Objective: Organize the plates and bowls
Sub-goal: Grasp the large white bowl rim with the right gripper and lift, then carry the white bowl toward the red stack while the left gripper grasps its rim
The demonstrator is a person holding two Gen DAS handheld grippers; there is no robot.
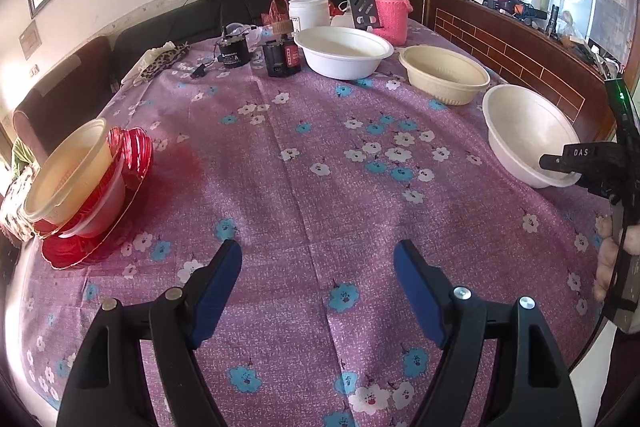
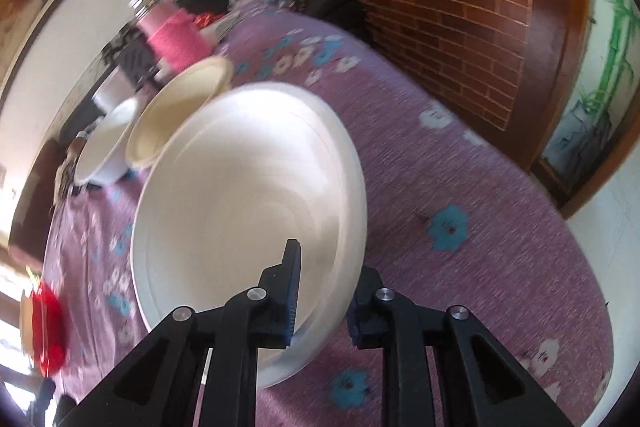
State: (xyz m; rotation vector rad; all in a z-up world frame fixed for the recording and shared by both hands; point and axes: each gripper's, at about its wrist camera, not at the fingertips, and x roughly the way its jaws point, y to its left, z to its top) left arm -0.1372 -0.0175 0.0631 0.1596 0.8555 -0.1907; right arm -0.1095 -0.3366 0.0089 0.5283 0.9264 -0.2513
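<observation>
My right gripper (image 2: 330,269) is shut on the near rim of a white bowl (image 2: 240,195), one finger inside and one outside the wall. The left wrist view shows the same bowl (image 1: 528,135) at the table's right edge, with my right gripper (image 1: 560,163) on its rim. Behind it stand a cream bowl (image 1: 444,75) and another white bowl (image 1: 344,51). At the left edge, a cream bowl (image 1: 68,179) is nested in a white one on red plates (image 1: 132,163). My left gripper (image 1: 318,251) hovers open over the purple flowered tablecloth (image 1: 304,155), holding nothing.
At the back of the table are a pink-sleeved flask (image 1: 390,11), a white jar (image 1: 308,13) and black boxes (image 1: 280,55). A dark sofa (image 1: 180,23) runs behind, and a brick-patterned wall (image 2: 448,39) is at the right. A hand (image 1: 608,259) holds the right gripper.
</observation>
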